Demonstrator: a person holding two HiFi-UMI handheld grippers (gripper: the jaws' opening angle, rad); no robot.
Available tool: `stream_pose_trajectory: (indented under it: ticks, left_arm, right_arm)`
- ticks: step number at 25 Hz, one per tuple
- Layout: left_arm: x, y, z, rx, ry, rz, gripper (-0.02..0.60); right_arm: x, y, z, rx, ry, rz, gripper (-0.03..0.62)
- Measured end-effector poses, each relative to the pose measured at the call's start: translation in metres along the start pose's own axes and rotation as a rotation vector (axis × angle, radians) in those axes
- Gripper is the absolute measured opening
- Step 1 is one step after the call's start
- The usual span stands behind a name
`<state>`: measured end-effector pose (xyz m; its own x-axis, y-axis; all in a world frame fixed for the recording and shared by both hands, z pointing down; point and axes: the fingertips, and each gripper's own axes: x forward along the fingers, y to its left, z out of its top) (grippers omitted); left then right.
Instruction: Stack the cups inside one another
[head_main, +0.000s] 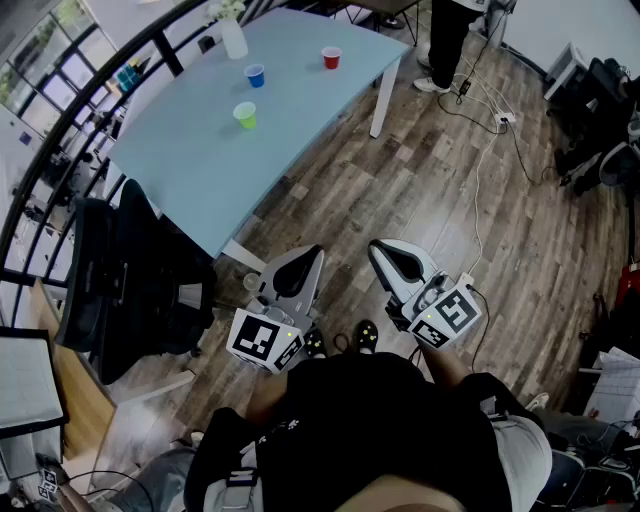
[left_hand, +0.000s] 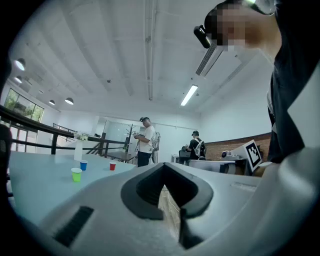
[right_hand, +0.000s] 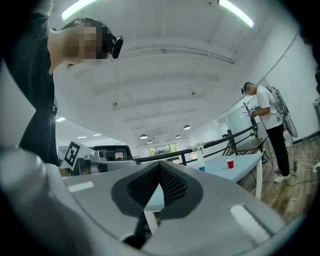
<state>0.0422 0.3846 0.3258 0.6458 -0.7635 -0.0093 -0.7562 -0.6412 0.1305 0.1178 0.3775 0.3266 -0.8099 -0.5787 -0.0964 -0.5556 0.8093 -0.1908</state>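
Three small cups stand apart on the light blue table (head_main: 190, 160): a green cup (head_main: 245, 115), a blue cup (head_main: 255, 75) and a red cup (head_main: 331, 57). The left gripper view shows the green cup (left_hand: 76, 174), blue cup (left_hand: 83, 165) and red cup (left_hand: 112, 166) far off. The red cup (right_hand: 230, 164) also appears in the right gripper view. My left gripper (head_main: 305, 255) and right gripper (head_main: 380, 248) are held close to my body over the wooden floor, well short of the table. Both are shut and hold nothing.
A white vase (head_main: 233, 40) stands at the table's far end beside the blue cup. A black office chair (head_main: 130, 280) sits at the table's near corner. A black railing (head_main: 60, 130) runs along the left. A person (head_main: 445, 40) stands beyond the table, with cables (head_main: 480, 150) on the floor.
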Motion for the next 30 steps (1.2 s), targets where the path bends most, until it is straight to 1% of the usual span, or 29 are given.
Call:
stream_pose_trajectory:
  ticks: [5, 10, 18, 25, 30]
  left_arm:
    - [-0.002, -0.002, -0.001, 0.002, 0.008, -0.002, -0.008]
    - [-0.001, -0.003, -0.001, 0.007, 0.008, 0.004, -0.008]
    - [0.01, -0.013, -0.001, 0.013, 0.005, 0.018, -0.008]
    - [0.019, -0.024, -0.002, 0.015, 0.003, 0.018, -0.008]
    - [0.018, -0.028, -0.002, 0.012, 0.01, 0.036, -0.008]
  right_arm:
    - [-0.001, 0.002, -0.001, 0.011, -0.007, 0.002, 0.003]
    - [-0.004, -0.004, 0.002, 0.051, -0.032, 0.001, 0.003]
    - [-0.017, -0.014, 0.008, 0.081, -0.066, 0.024, 0.003]
    - [-0.025, -0.02, 0.009, 0.082, -0.059, 0.039, 0.002]
    - [-0.03, -0.024, 0.011, 0.093, -0.055, 0.036, 0.002]
